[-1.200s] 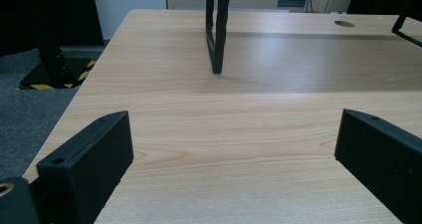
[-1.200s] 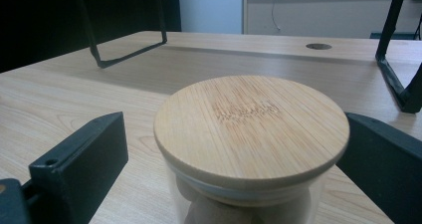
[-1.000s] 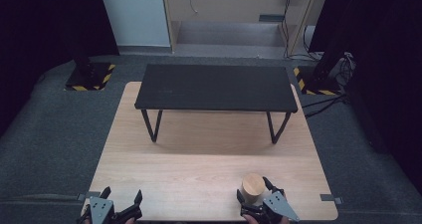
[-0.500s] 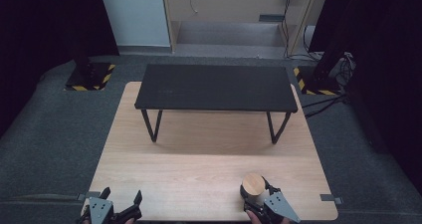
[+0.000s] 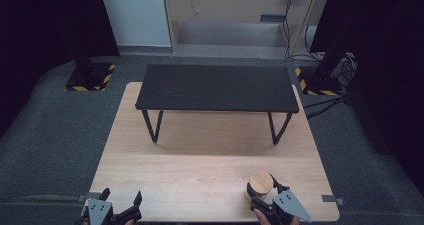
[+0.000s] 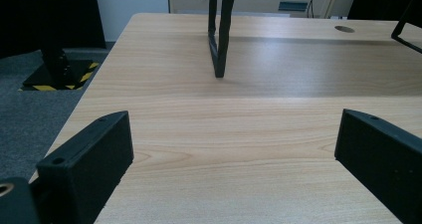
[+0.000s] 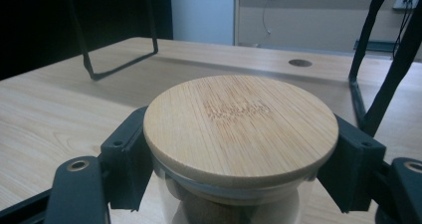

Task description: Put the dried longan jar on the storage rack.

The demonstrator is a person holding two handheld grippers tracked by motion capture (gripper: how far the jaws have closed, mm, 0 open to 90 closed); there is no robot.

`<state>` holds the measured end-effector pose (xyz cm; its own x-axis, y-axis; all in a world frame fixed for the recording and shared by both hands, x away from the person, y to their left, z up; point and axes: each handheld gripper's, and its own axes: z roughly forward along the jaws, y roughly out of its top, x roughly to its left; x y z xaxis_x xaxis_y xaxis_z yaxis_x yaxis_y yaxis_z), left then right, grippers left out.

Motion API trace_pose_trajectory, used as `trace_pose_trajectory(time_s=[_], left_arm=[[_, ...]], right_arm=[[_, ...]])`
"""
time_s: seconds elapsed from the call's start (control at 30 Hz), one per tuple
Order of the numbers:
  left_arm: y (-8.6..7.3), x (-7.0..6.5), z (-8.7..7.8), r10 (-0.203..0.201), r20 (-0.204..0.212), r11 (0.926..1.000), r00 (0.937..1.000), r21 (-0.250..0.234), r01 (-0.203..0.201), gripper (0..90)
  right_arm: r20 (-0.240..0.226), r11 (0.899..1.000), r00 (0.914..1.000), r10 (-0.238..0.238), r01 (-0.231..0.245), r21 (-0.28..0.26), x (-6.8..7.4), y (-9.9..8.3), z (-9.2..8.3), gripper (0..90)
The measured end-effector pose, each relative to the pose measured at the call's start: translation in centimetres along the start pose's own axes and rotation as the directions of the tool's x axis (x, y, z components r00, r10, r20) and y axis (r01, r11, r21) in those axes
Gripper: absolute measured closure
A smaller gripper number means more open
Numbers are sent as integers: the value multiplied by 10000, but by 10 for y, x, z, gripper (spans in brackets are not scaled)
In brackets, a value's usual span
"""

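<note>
A glass jar with a round bamboo lid [image 5: 261, 182] is near the front right of the wooden table [image 5: 200, 155]. My right gripper [image 5: 263, 191] is shut on it. In the right gripper view both black jaws press the glass just under the lid [image 7: 241, 119], and something brown shows inside the jar. My left gripper [image 5: 122, 195] rests at the table's front left edge. Its jaws stand wide open over bare wood in the left gripper view [image 6: 234, 149], with nothing between them.
A low black shelf [image 5: 215, 87] on thin metal legs [image 6: 219, 35] stands across the far half of the table. A cable hole [image 7: 299, 62] is in the tabletop. Grey carpet surrounds the table, with cables and black-and-yellow stand bases [image 5: 90, 77] behind it.
My right gripper's jaws closed on the jar, and the jar has risen a little with the gripper. The left gripper has stayed where it was.
</note>
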<state>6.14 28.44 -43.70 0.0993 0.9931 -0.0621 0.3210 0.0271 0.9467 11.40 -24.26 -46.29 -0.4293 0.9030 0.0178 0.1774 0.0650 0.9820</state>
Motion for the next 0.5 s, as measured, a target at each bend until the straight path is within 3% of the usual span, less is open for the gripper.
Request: trace_pose_trajectory(time_s=[0.23, 0.5], left_arm=[[1, 0, -1, 9, 38, 10000, 10000, -60, -8, 7], [2, 0, -5, -18, 7, 10000, 10000, -91, 18, 7]], right_arm=[[-85, 9998, 9999, 98, -99, -171, -10, 27, -6, 260], [-227, 9985, 9994, 251, -261, -476, -23, 55, -1, 260]])
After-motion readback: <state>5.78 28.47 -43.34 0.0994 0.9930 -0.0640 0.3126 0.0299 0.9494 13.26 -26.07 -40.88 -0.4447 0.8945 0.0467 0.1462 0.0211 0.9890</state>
